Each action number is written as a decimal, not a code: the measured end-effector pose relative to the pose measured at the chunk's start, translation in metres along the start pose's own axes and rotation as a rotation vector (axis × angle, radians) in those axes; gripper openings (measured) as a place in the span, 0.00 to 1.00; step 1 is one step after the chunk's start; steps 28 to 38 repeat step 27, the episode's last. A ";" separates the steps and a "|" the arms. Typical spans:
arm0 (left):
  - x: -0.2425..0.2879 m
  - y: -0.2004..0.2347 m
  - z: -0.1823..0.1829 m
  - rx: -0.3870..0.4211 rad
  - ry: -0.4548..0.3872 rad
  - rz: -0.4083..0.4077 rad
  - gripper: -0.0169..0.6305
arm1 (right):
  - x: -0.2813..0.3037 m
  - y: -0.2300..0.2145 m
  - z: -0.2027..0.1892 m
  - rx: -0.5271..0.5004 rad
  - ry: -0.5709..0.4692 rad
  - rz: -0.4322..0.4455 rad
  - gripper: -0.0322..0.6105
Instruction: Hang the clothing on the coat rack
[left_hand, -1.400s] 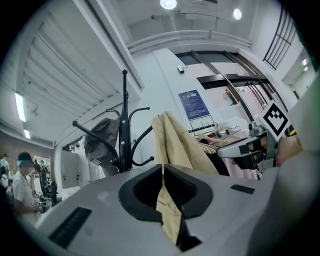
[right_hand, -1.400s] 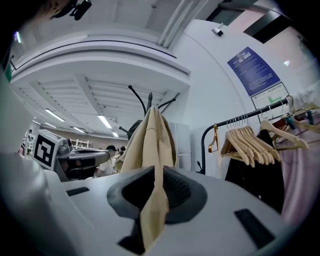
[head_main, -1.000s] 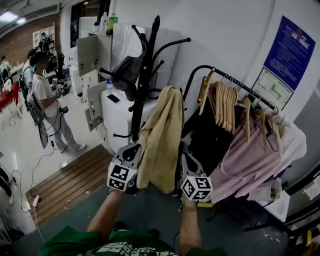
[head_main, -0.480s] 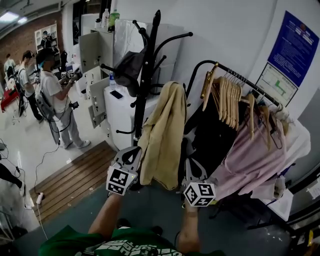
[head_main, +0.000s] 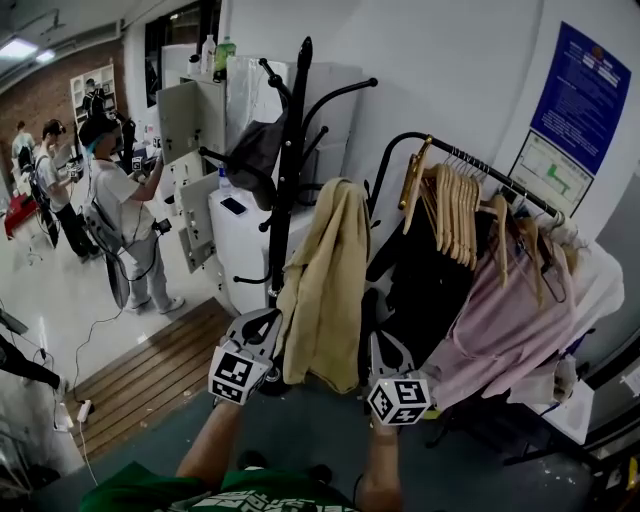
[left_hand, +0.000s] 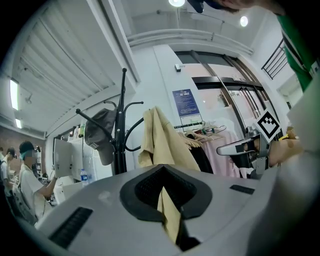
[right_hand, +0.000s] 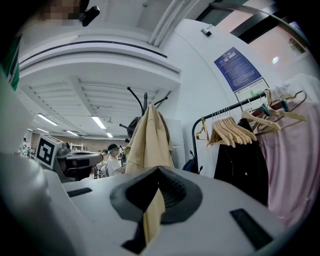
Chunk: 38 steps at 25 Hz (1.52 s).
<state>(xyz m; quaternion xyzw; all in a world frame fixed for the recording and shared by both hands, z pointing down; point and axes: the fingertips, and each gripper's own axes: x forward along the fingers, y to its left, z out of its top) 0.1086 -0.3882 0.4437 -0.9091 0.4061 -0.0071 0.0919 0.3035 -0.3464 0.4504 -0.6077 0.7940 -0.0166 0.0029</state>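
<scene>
A tan garment (head_main: 325, 280) hangs full length beside the black coat rack (head_main: 290, 150); its top sits by a rack arm, and the cloth hides whether it rests on a hook. My left gripper (head_main: 266, 322) is shut on the garment's lower left edge, with tan cloth (left_hand: 167, 212) pinched between the jaws. My right gripper (head_main: 380, 345) is shut on the lower right edge, with cloth (right_hand: 151, 212) between its jaws. The left gripper view shows the garment (left_hand: 160, 140), the rack (left_hand: 120, 125) and the right gripper (left_hand: 242, 148).
A grey cap (head_main: 252, 140) hangs on the rack's left arm. A clothes rail (head_main: 470, 165) with wooden hangers, a black garment (head_main: 425, 280) and a pink one (head_main: 505, 320) stands to the right. White cabinets (head_main: 235, 230) are behind the rack. Two people (head_main: 125, 215) stand far left.
Both grippers have sunk a little toward me, still holding the garment's lower edges. The garment stays up by the rack. The people at left have shifted.
</scene>
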 end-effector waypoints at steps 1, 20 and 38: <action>0.000 0.000 0.000 -0.001 0.000 -0.001 0.03 | 0.000 0.000 0.000 -0.003 0.001 0.000 0.06; 0.017 0.000 0.012 -0.005 -0.036 -0.031 0.03 | 0.007 -0.007 0.011 -0.037 -0.004 0.004 0.06; 0.019 0.000 0.015 -0.008 -0.046 -0.033 0.03 | 0.009 -0.006 0.014 -0.042 -0.002 0.005 0.06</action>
